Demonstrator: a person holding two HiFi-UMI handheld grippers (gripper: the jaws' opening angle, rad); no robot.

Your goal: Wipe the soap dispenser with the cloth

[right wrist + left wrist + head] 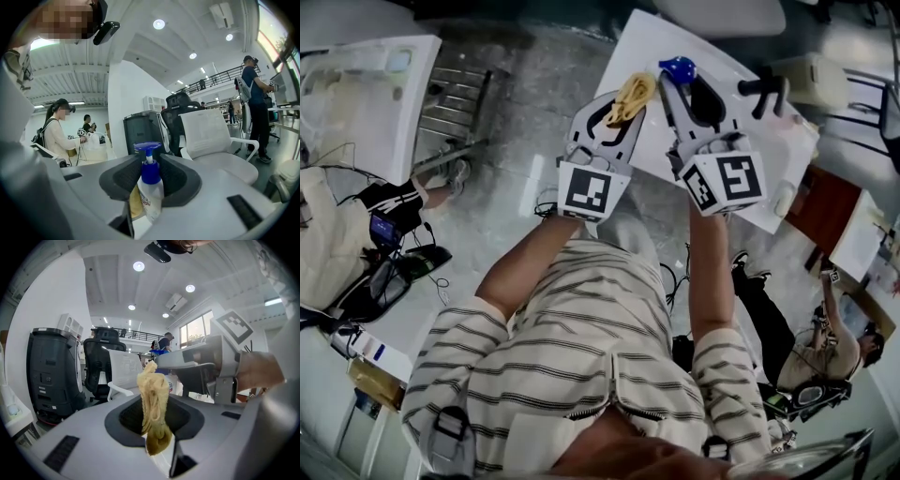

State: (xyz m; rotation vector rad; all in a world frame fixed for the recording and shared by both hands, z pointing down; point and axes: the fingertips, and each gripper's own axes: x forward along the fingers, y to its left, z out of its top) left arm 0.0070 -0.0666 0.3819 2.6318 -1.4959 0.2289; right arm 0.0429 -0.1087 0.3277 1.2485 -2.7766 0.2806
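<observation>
My right gripper (686,86) is shut on the soap dispenser (148,187), a small white bottle with a blue pump head (678,67), and holds it upright in the air between its jaws. Close beside it, my left gripper (623,105) is shut on the yellow cloth (153,406), which is bunched and sticks up out of the jaws (633,94). Both grippers are raised side by side in front of me, above the white table (647,52). The cloth and the dispenser stand a little apart. In the left gripper view the right gripper (206,369) shows at the right.
The white table bears a black handle-like object (766,91) and a white box (811,77) at its far right. A white chair (220,140) and a black office chair (101,366) stand beyond. Other people (54,136) work around the room; cables lie on the floor.
</observation>
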